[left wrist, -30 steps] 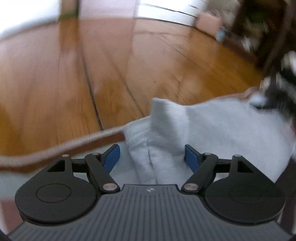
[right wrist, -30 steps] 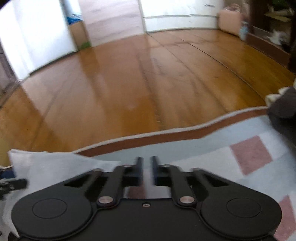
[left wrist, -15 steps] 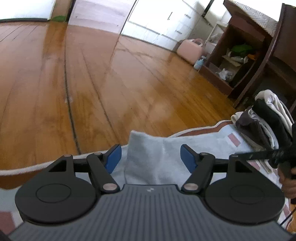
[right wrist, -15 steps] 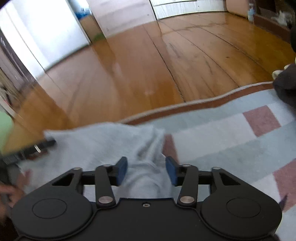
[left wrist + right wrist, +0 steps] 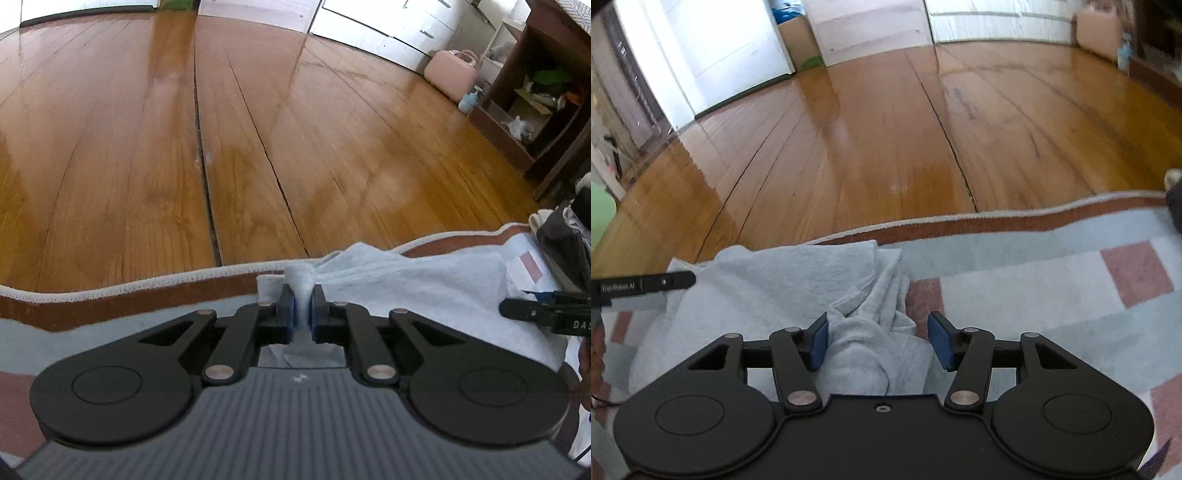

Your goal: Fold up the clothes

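The left tool (image 5: pixel 303 306) is now clenched on a pinch of the pale grey garment (image 5: pixel 424 284), its blue pads pressed tight against a small tuft of cloth; half a second ago they stood wide apart over the fabric, so the grip has only just been made. The right tool (image 5: pixel 879 341) is released, its pads spread to either side of a bunched ridge of the same garment (image 5: pixel 768 291), much as they were half a second ago. With one end held and the other straddled, I judge a two-point hold is being set up for lifting or turning over a fold. The garment lies rumpled on the patterned rug (image 5: pixel 1034 295), close to its brown border. Further right, a heap of dark and pale clothes (image 5: pixel 565 240) sits at the rug's edge. Beyond lies the wooden floor (image 5: pixel 258 129); at its far side a dark open shelf unit (image 5: pixel 535 92) holds a clutter of small items too blurred to name, and a pink case (image 5: pixel 452 72) stands shut beside it.
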